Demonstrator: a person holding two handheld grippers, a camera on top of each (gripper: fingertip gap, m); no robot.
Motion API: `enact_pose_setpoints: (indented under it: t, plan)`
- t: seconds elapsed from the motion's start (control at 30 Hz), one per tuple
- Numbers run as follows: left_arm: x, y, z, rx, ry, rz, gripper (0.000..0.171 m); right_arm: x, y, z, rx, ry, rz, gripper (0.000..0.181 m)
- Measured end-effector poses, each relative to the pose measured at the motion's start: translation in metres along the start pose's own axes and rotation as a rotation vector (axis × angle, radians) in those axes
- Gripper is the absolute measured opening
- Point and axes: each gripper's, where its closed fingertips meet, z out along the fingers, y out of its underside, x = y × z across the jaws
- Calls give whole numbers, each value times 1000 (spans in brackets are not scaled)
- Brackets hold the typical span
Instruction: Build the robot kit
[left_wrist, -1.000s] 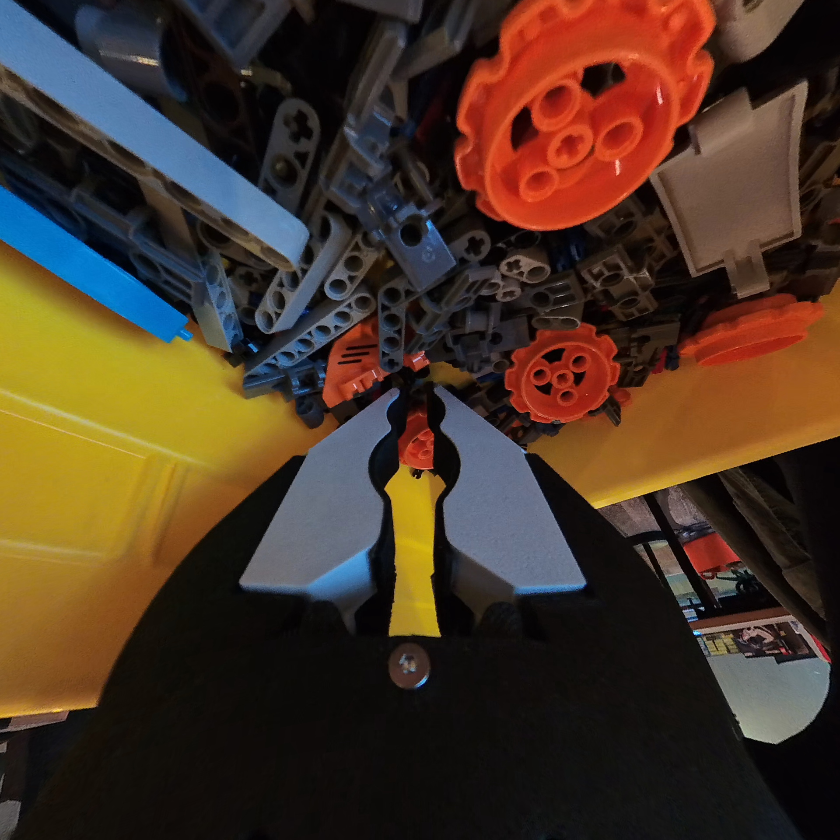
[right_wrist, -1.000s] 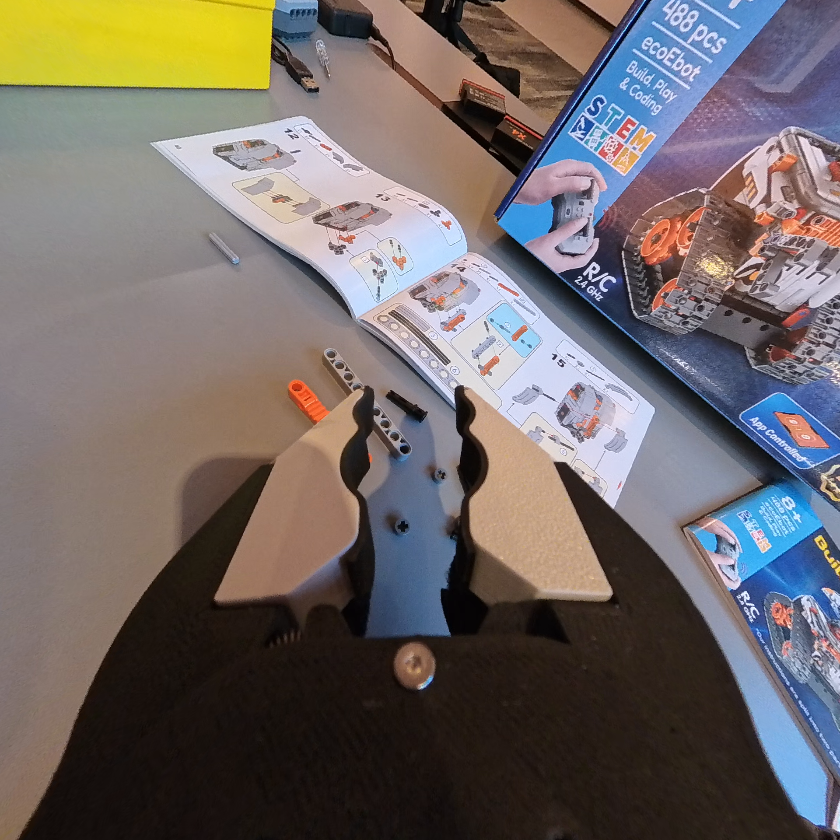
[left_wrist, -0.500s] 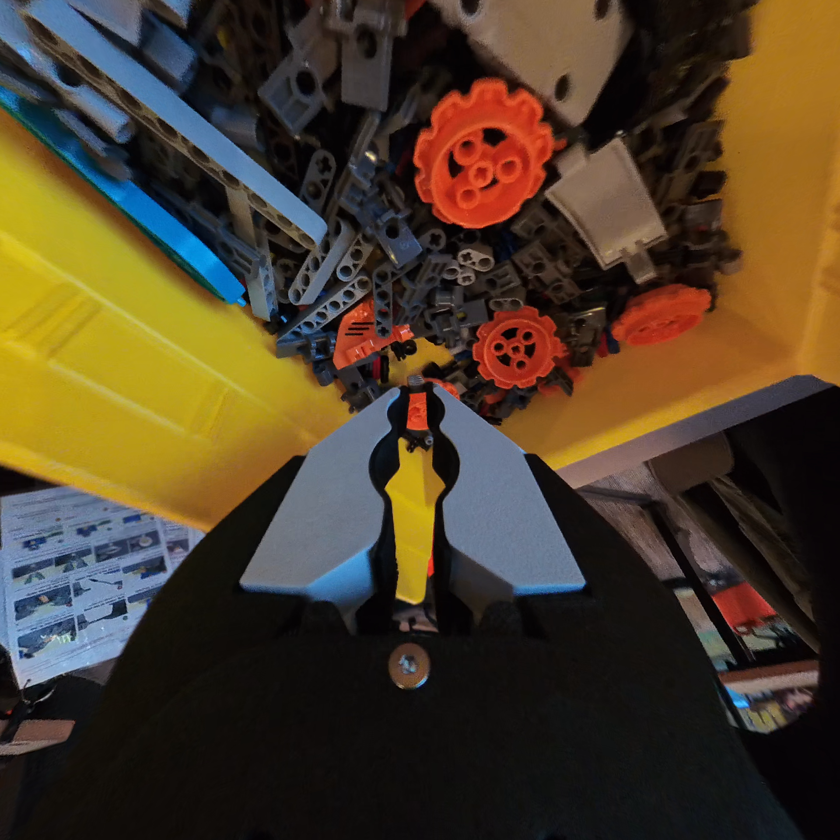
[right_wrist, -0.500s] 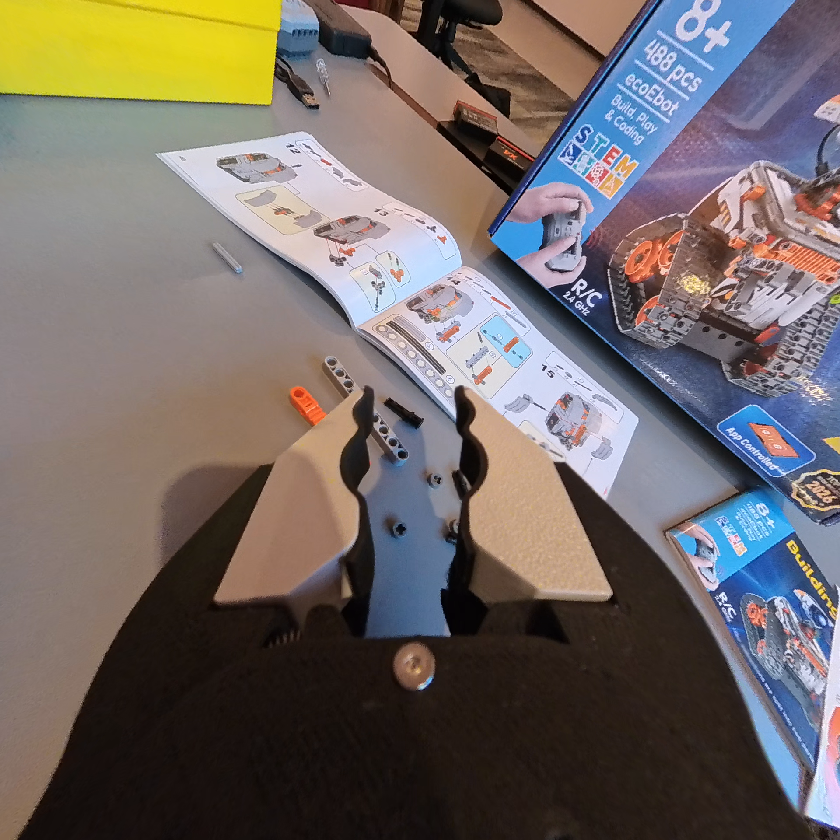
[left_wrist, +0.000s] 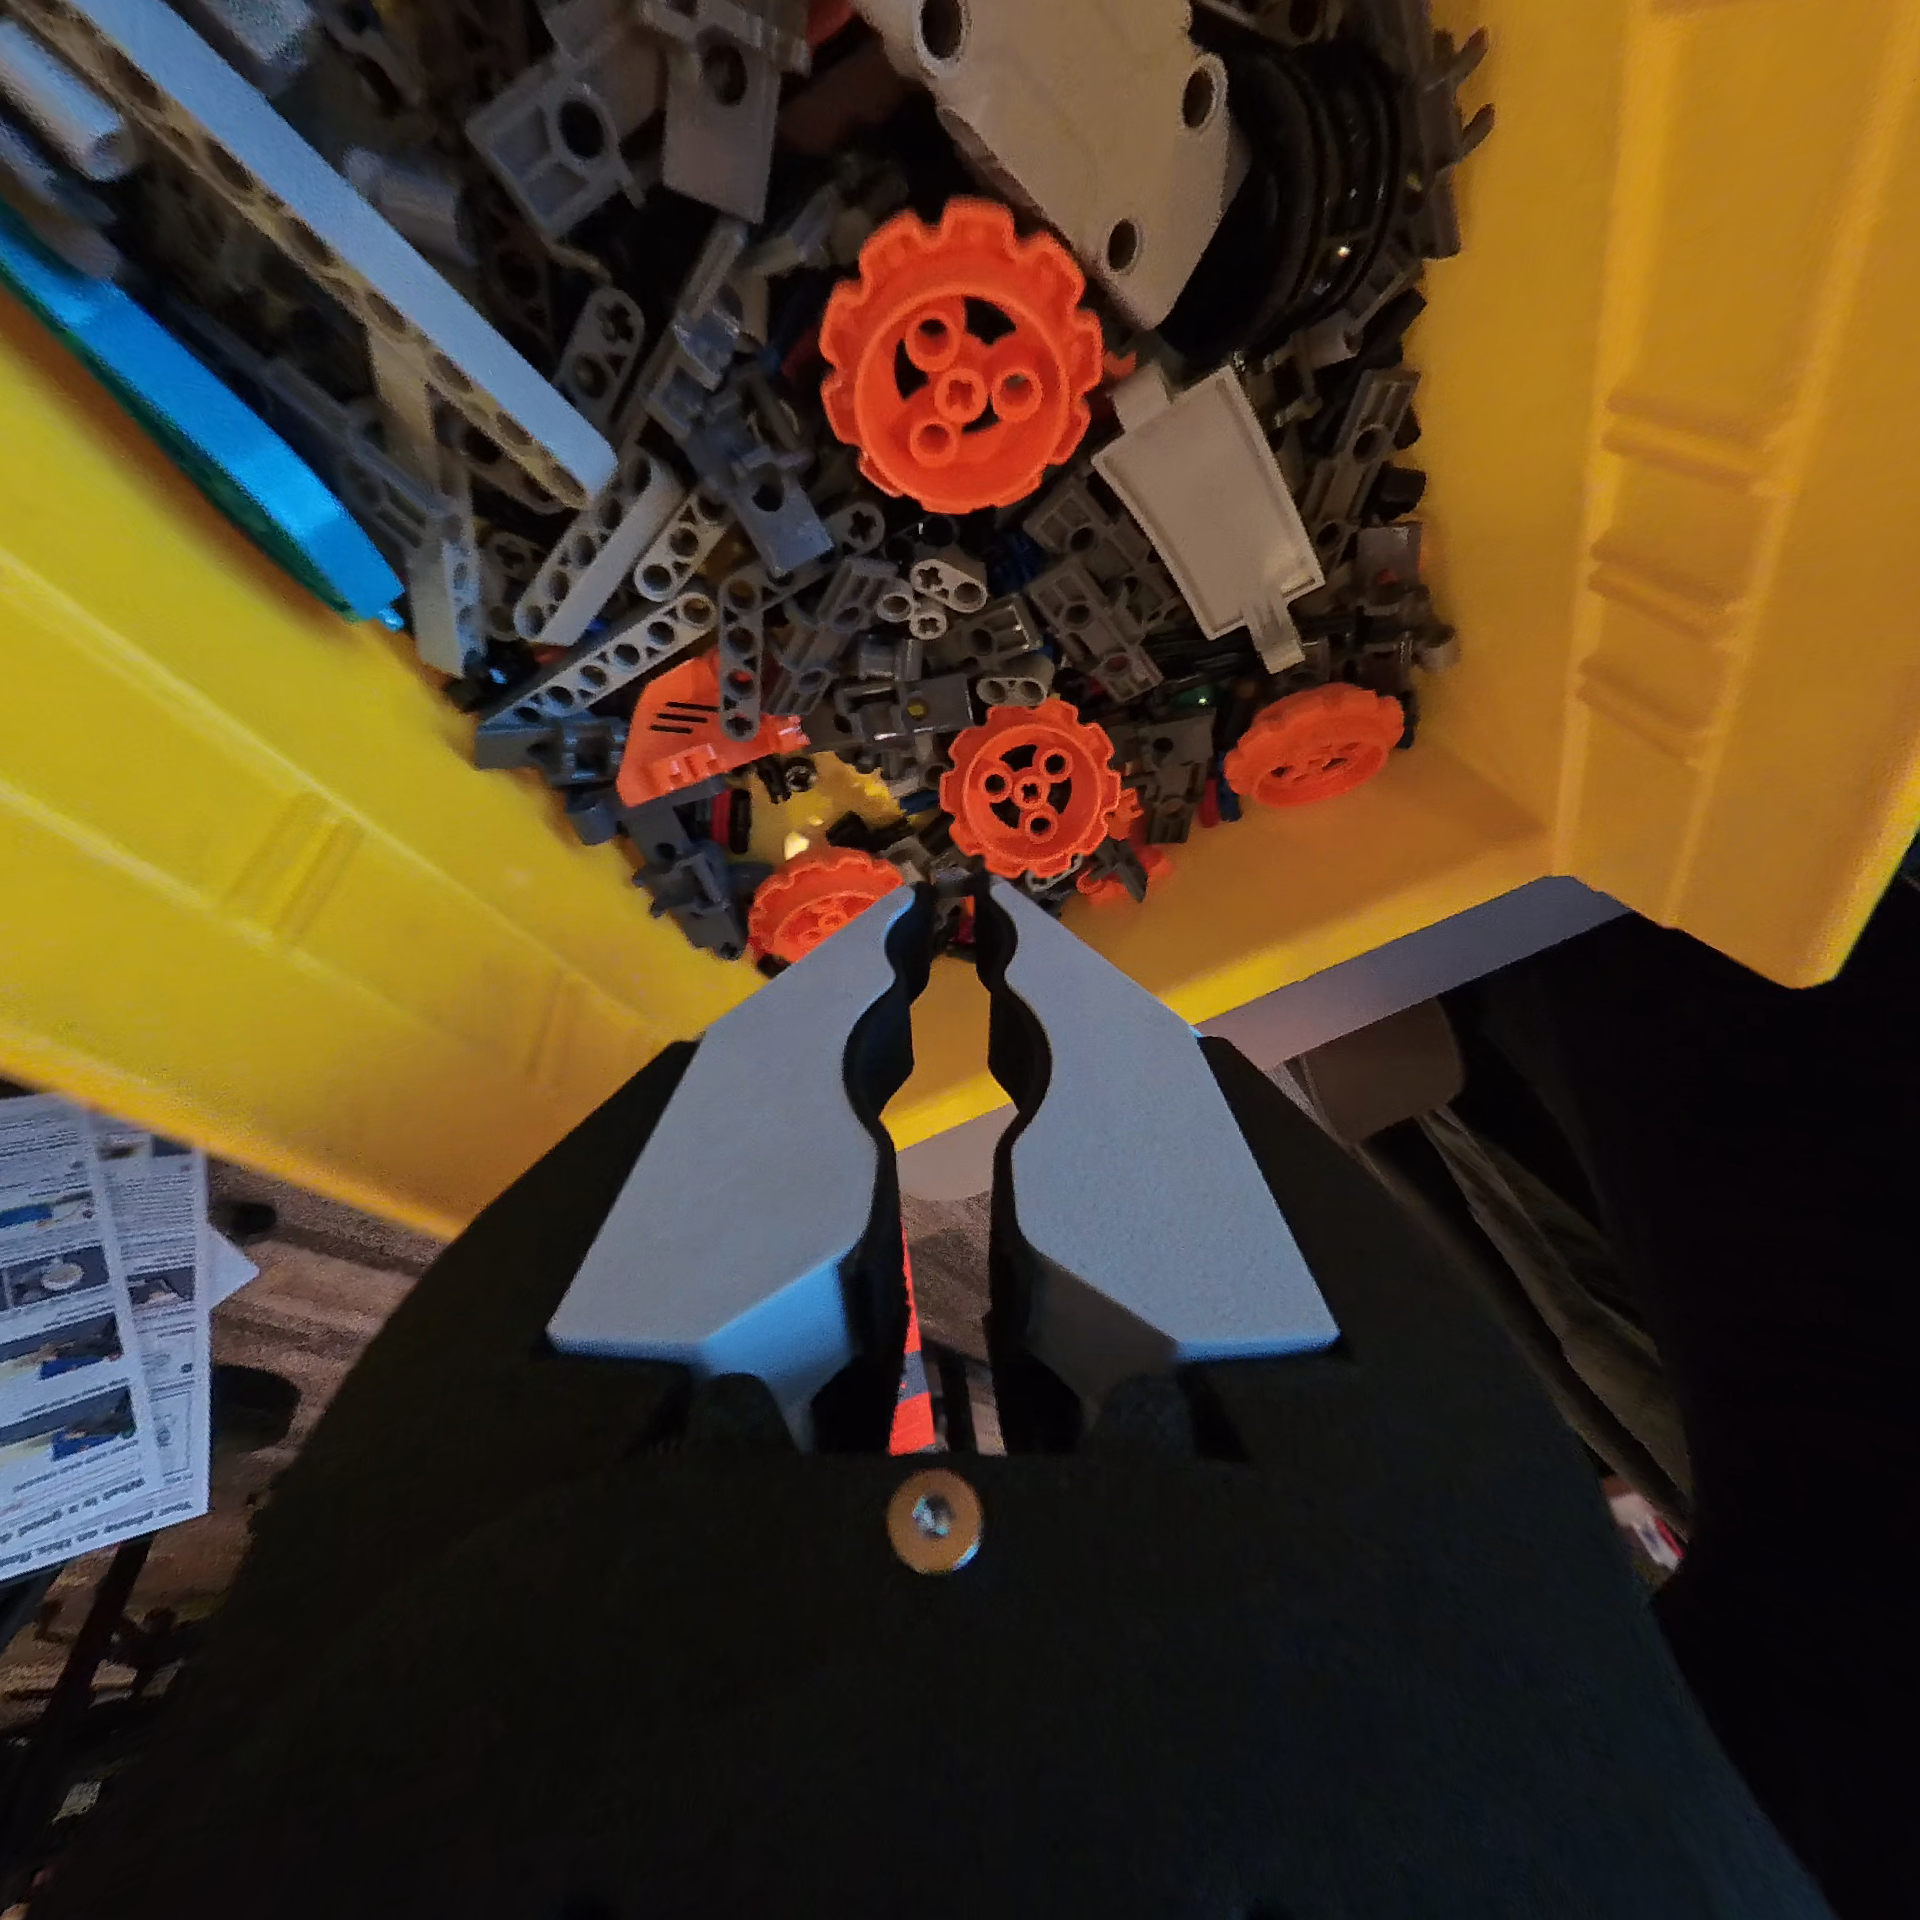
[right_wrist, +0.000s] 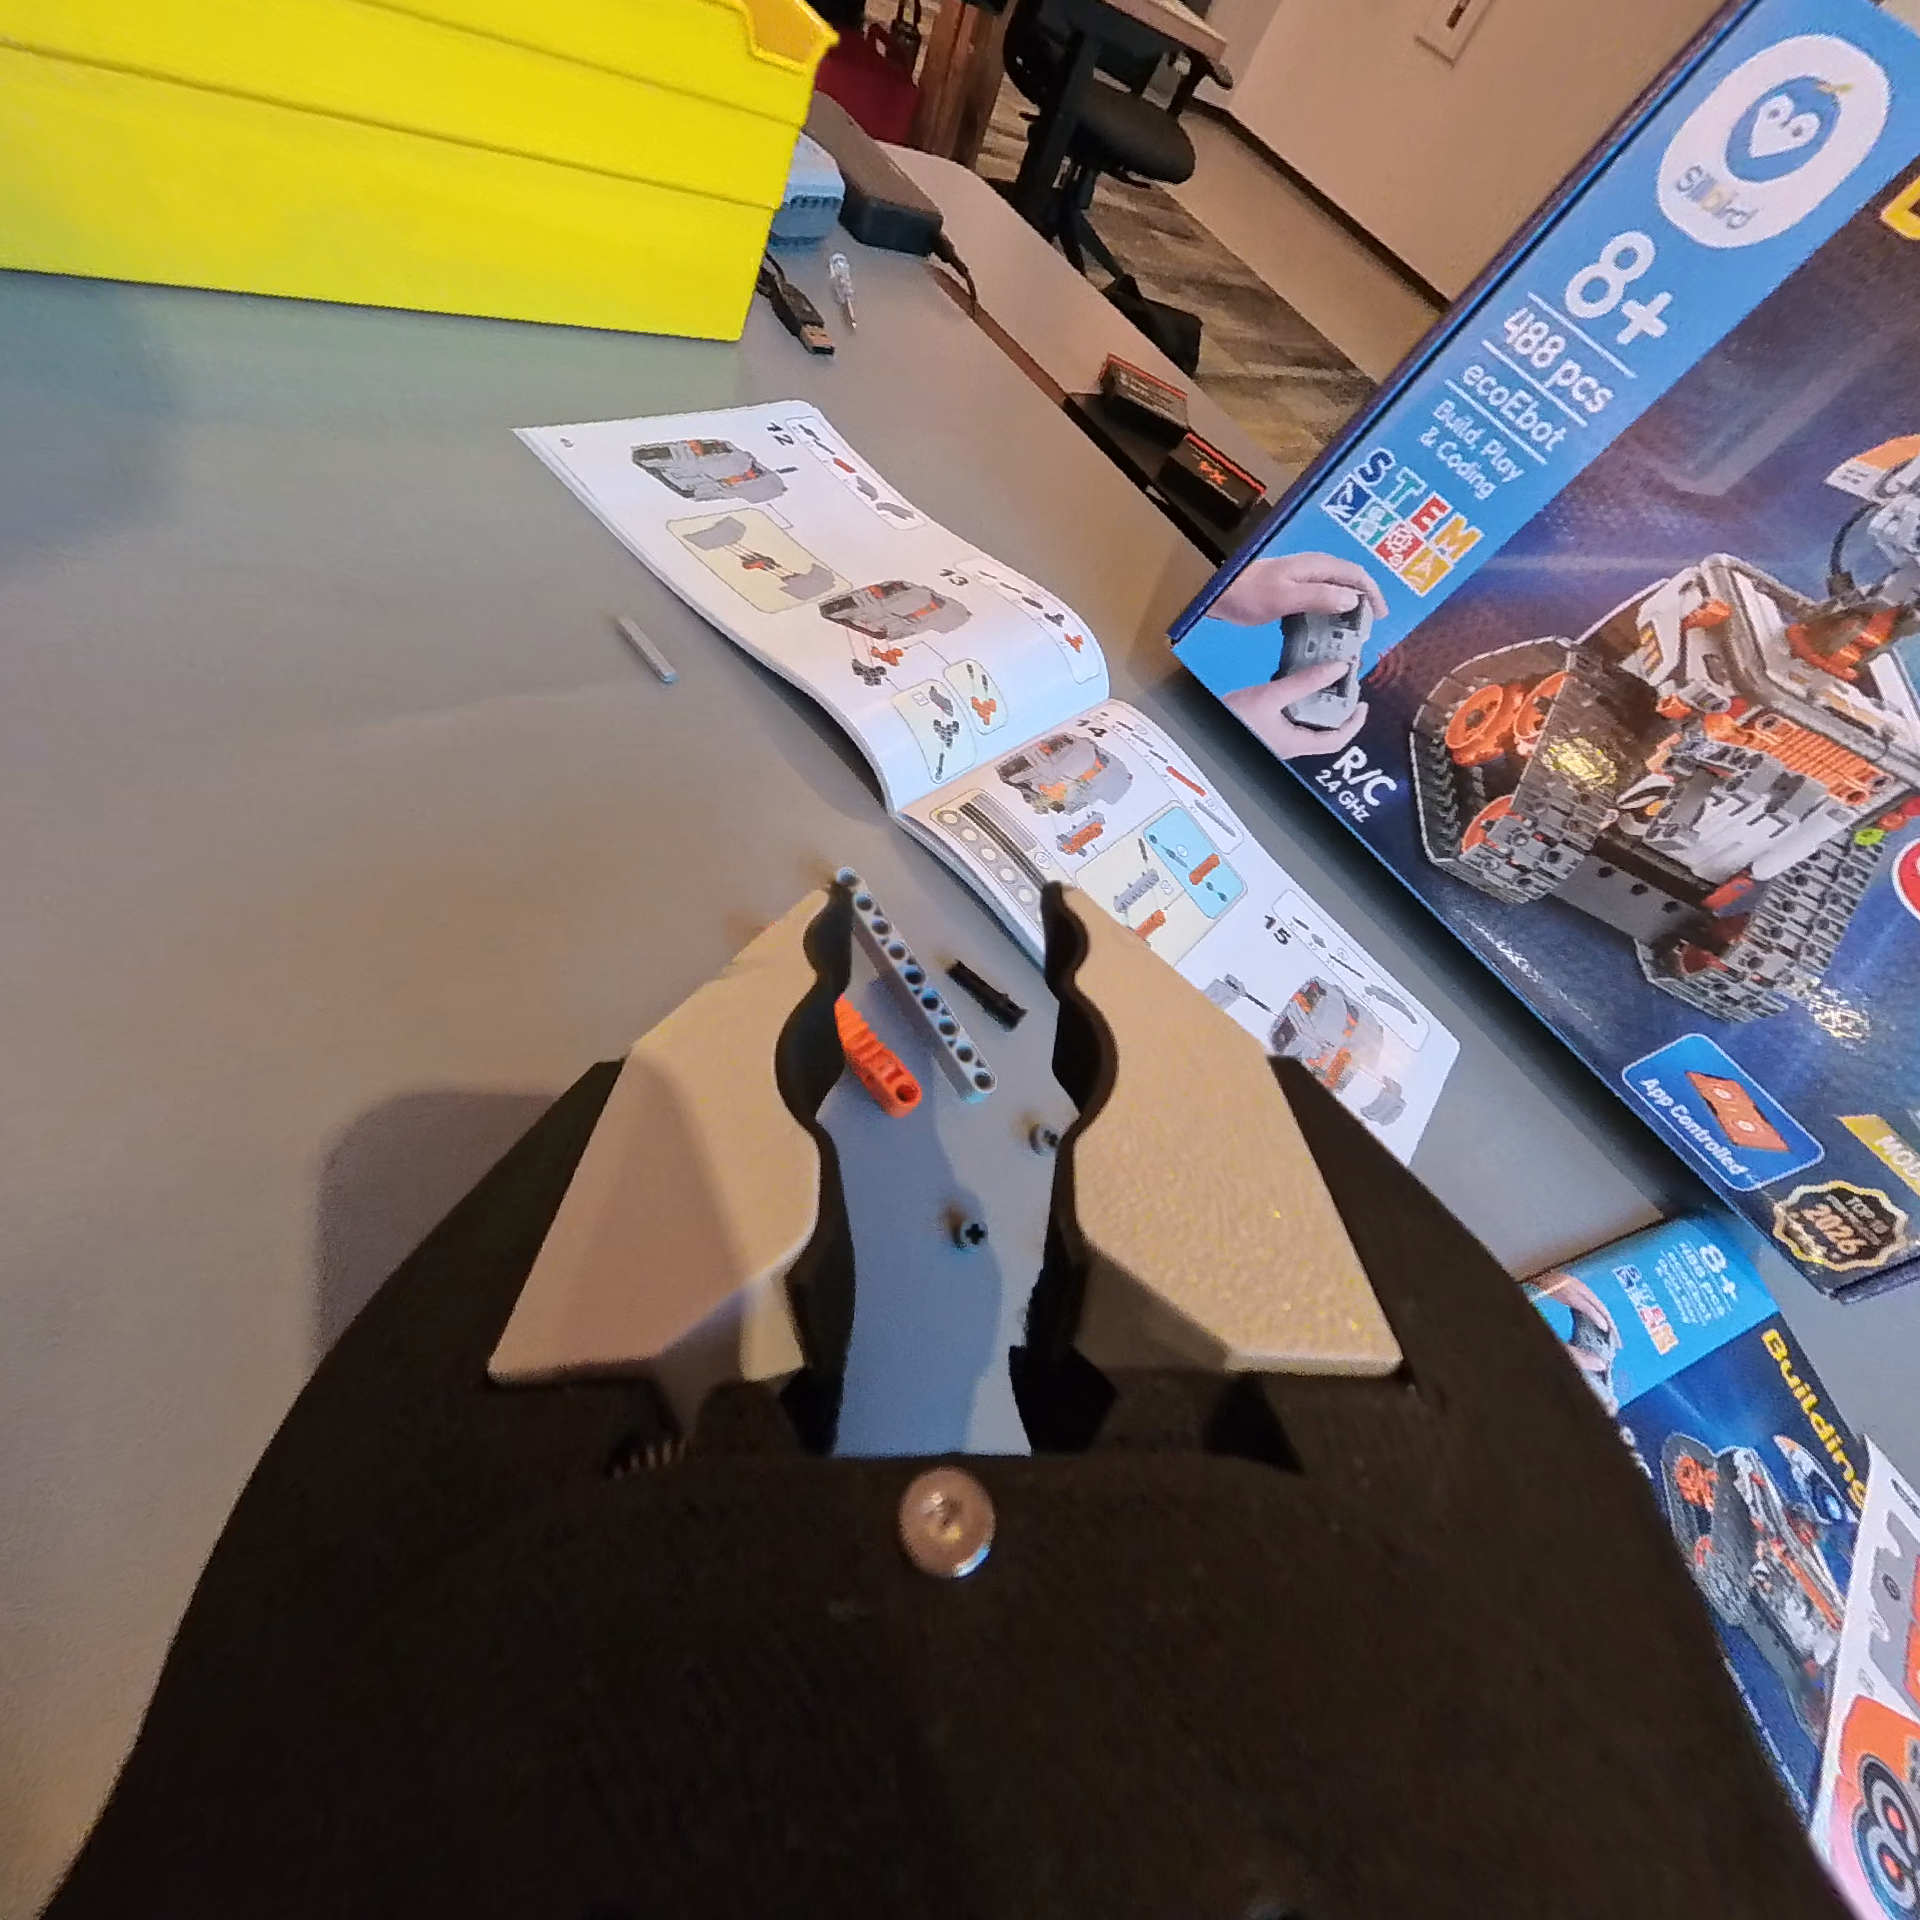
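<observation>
Above toothed orange wheels (left_wrist: 961, 353), pinched claw (left_wrist: 954, 914).

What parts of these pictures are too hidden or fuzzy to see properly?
- Left wrist view: whatever the left tongs pinch, tiny and dark at the tips.
- Left wrist view: bottom of the yellow bin, buried under pieces.
- Right wrist view: small booklet, cut off by the edge.
- Right wrist view: orange piece, partly behind the right tongs.
</observation>
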Motion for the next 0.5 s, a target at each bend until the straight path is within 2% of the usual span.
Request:
enact_pose_setpoints:
  t: [0.07,0.13,0.17,0.27,0.33,0.4,0.5]
  plan:
    - [5,-2,9,-18,45,15,4,-2,0,0,-2,-5,-7,35]
    - [2,-3,16,-39,36,33,39,-2,1,0,-7,-3,-11,35]
    - [-7,-1,16,-49,-13,34,42,-1,2,0,-9,-3,-10,35]
    - [-24,10,16,-82,-96,48,36,-1,4,1,-16,-6,0,35]
    - [-25,26,24,-159,-72,1,40,-1,5,3,-20,-13,3,35]
    - [-24,40,34,-235,-47,-21,34,-2,6,5,-28,-20,-2,35]
    - [-19,38,43,-229,-29,-18,32,-5,7,7,-36,-26,-16,35]
